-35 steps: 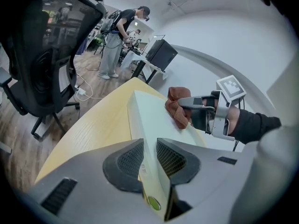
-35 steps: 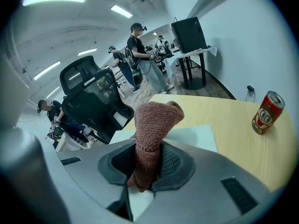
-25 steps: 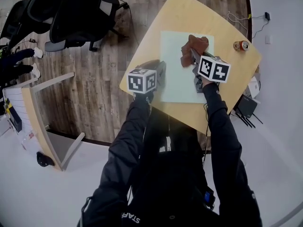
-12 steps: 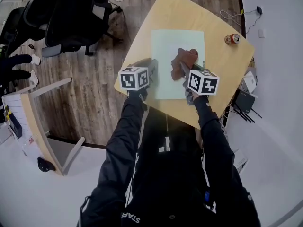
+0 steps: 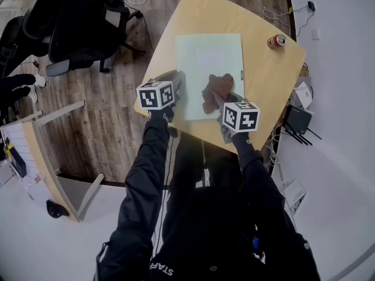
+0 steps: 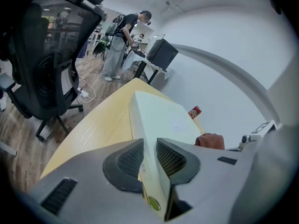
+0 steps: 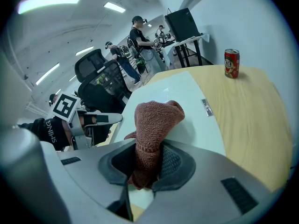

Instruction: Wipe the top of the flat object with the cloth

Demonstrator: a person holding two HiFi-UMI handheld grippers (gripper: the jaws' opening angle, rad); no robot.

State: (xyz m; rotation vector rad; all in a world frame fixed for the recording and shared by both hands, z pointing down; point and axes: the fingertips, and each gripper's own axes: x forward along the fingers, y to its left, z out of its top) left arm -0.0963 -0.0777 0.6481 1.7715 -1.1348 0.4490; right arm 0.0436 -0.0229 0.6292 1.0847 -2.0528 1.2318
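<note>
1. Cloth [image 5: 215, 89], head view: a brown wad lies on the board [image 5: 205, 51], just ahead of my right gripper [image 5: 218, 102], which has it by one end. My left gripper [image 5: 177, 86] sits at the board's near left edge, I judge to pin it against the wiping push. The board lies flat on the table [image 5: 263, 81]. A can [image 5: 275, 41] stands well beyond the right gripper, clear of the stroke.
2. Left gripper view: the jaws are closed narrow on the board's edge, a pad on either side. The board runs away ahead of them, with the cloth off to their right.
3. Right gripper view: the jaws are pinched on the cloth's tail. Its bunched bulk spills forward onto the board, so fabric rather than jaw meets the surface. I reckon the far part is left to wipe.
</note>
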